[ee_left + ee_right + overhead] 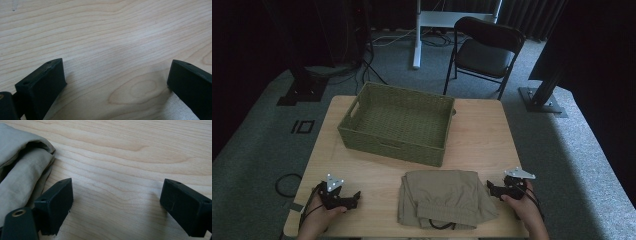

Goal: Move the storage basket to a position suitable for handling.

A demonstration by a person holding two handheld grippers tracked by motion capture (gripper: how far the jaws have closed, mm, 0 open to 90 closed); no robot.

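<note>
Both grippers, left (357, 195) and right (488, 184), jaws apart and empty, flank folded khaki trousers (444, 199) at 9 and 3 o'clock, likely staged to lift into wicker basket (397, 142).

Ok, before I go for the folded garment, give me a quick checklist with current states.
1. Left gripper jaws open, nothing between: ok.
2. Right gripper jaws open, nothing between: ok.
3. Folded garment lies flat on the table, between both grippers: ok.
4. Basket has nothing in it: ok.
5. Garment's dark cord at the near table edge, free or snagged: cannot tell.
</note>
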